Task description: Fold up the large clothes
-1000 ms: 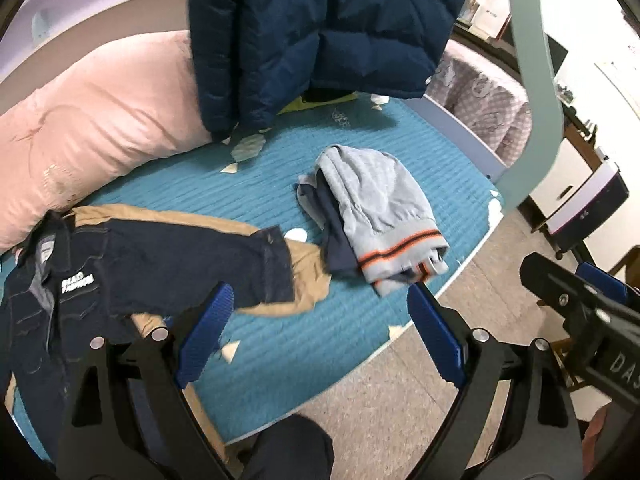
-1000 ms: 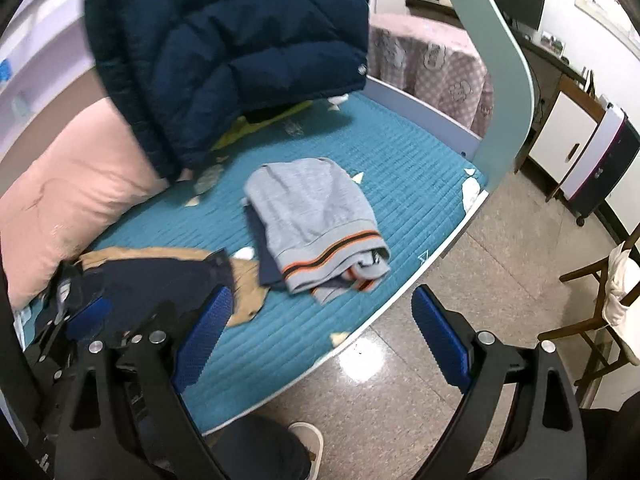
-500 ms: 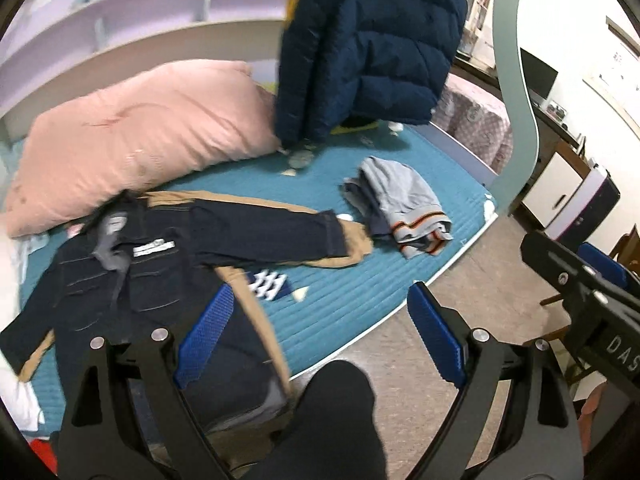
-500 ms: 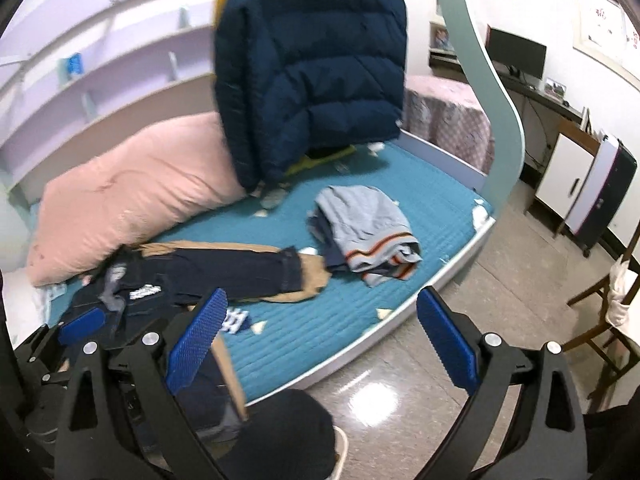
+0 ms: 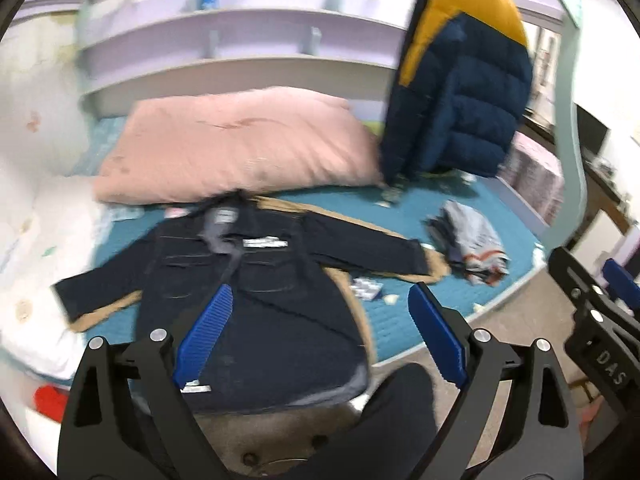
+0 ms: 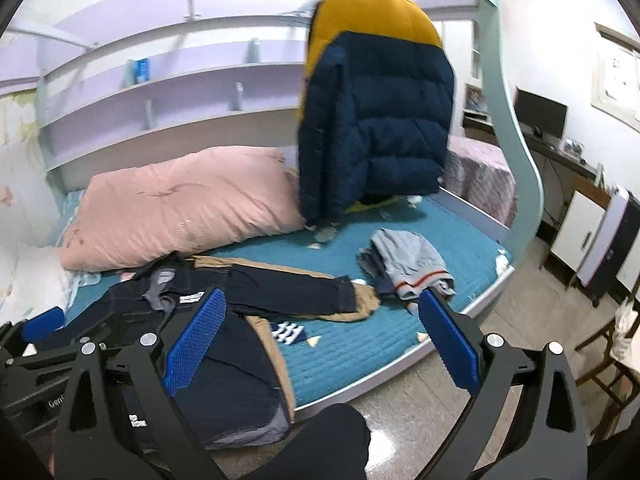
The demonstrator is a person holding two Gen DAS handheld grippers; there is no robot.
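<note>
A dark denim jacket (image 5: pixel 260 284) lies spread face up on the teal bed (image 5: pixel 404 320), with a tan garment (image 5: pixel 436 268) under it. To its right lies a folded grey garment (image 5: pixel 474 240) with an orange stripe. My left gripper (image 5: pixel 322 334) hangs open above the jacket's lower half and holds nothing. In the right wrist view my right gripper (image 6: pixel 320 340) is also open and empty. It hovers near the bed's front edge, over the jacket (image 6: pixel 240 344) and its right sleeve (image 6: pixel 288 292). The grey garment (image 6: pixel 408 264) lies beyond it.
A navy and yellow puffer jacket (image 6: pixel 376 120) hangs over the far side of the bed. A pink pillow (image 6: pixel 180 208) lies at the back. A person's dark knee (image 6: pixel 320 440) is at the bed's edge. A wooden chair (image 6: pixel 608 348) and a cabinet (image 6: pixel 576 232) stand on the right.
Both grippers have drawn back from the bed, risen and swung left. The whole denim jacket has come into view, and the grey garment now looks farther off. Both stayed open and empty.
</note>
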